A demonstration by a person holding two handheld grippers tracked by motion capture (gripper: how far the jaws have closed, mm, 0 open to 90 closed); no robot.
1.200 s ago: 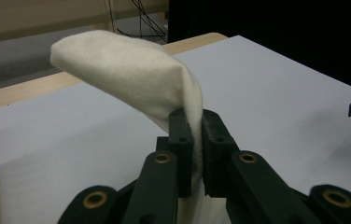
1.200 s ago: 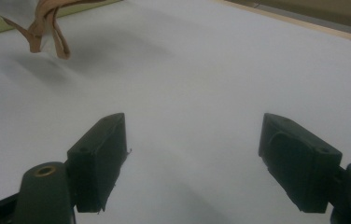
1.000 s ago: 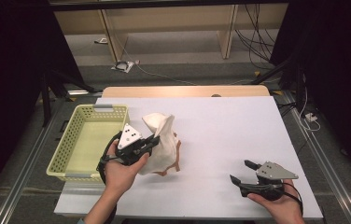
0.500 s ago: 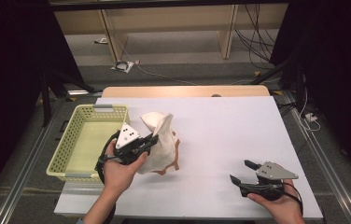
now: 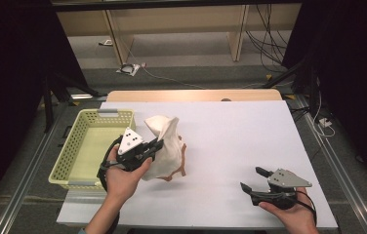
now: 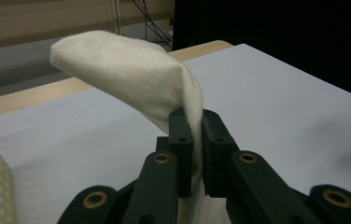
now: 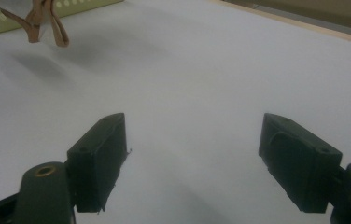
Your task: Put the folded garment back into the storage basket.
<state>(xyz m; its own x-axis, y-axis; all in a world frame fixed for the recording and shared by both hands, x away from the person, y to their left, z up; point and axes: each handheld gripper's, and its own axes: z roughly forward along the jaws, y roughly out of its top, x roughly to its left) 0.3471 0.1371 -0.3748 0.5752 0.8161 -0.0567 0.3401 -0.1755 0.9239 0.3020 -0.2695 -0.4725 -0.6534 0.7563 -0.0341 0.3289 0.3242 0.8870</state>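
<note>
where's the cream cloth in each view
High view: cream cloth left of centre, held up beside the basket by the left claw.
Left gripper view: it arches up from between the shut jaws, centre.
Right gripper view: its brown trim dangles at top left.
Shared landmark: the basket.

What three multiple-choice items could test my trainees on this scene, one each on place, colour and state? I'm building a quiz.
1. Where is the basket?
A. At the table's left edge
B. At its right edge
C. On the floor

2. What colour is the cloth?
A. Blue
B. Cream
C. Black

3. How does the right gripper stand?
A. Shut on cloth
B. Open, holding nothing
C. Shut on the basket

Key: 1 A, it sits left of the cloth; 2 B, cream with a brownish trim; 3 B, its jaws stand wide over bare table, while the left gripper pinches the cloth.
</note>
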